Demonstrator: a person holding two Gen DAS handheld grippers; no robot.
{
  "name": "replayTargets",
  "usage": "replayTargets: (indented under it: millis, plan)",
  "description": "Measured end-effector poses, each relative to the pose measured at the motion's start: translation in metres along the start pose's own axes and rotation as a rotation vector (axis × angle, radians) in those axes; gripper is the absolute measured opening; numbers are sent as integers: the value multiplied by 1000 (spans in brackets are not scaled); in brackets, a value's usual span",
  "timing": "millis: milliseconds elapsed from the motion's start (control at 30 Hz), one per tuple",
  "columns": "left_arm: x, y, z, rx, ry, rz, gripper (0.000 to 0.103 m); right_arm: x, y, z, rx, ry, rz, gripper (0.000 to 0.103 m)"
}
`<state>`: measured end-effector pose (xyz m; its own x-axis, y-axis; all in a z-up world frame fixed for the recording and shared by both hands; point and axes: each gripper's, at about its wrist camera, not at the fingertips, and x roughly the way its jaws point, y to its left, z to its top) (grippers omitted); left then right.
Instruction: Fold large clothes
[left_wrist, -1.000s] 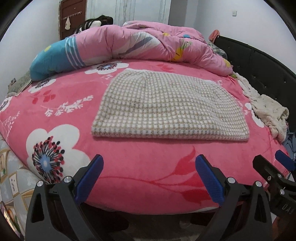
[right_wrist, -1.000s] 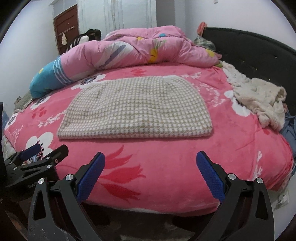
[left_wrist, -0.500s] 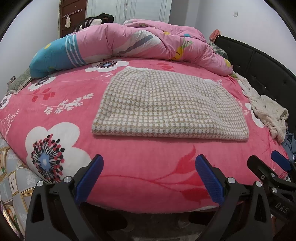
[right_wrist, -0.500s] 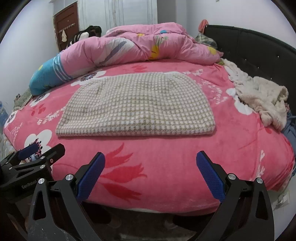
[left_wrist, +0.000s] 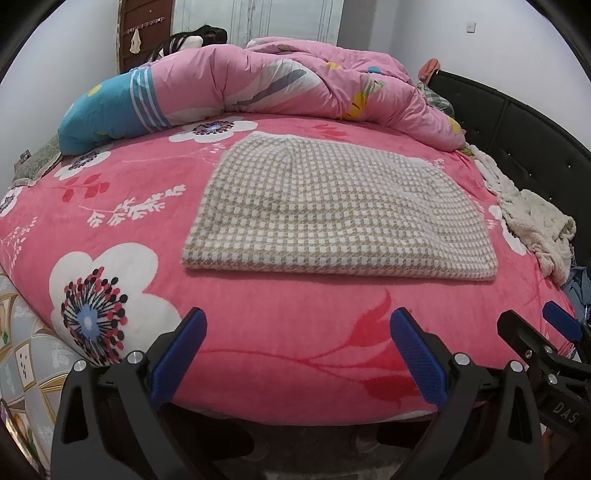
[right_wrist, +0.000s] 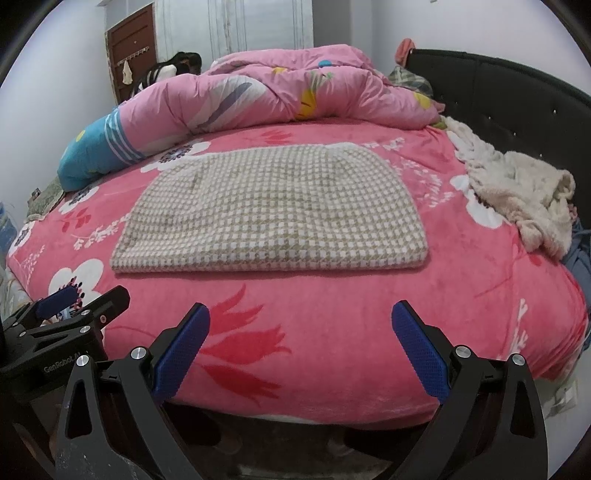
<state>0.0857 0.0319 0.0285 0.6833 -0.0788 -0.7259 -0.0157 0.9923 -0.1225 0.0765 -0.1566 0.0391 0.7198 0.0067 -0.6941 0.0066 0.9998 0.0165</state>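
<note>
Pink floral bedding (left_wrist: 258, 332) covered the wide bed that filled both of your wrist views, with white walls behind it and a brown door (right_wrist: 129, 51) at about 11 o'clock. At the centre of the bed lay the checked beige-and-white garment (left_wrist: 332, 214), flat and already folded into a broad rectangle with rounded far corners, its near edge straight and parallel to the front of the mattress; in your right view the same garment (right_wrist: 273, 206) sat just above centre. Behind it, from 10 o'clock round to 1 o'clock, a rumpled pink quilt (left_wrist: 295, 81) was heaped along the far side, ending in a blue striped section at 10 o'clock. At 3 o'clock a crumpled cream fleece (left_wrist: 535, 221) lay beside the black padded headboard (left_wrist: 535, 122). Your left gripper (left_wrist: 297, 350) hung at 6 o'clock in front of the mattress edge, its blue-padded fingers spread wide apart and holding nothing, well short of the garment. Your right gripper (right_wrist: 301, 350) hung the same way at 6 o'clock, fingers spread wide and empty. Each tool showed in the other's view: the right one at 4 o'clock in the left view, the left one at 8 o'clock in the right view.
</note>
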Motion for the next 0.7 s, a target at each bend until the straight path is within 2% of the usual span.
replayTargets:
  millis: [700]
  plan:
    - [1,1,0,-4,-5,1,98,4,3,1,-23,8,10,95]
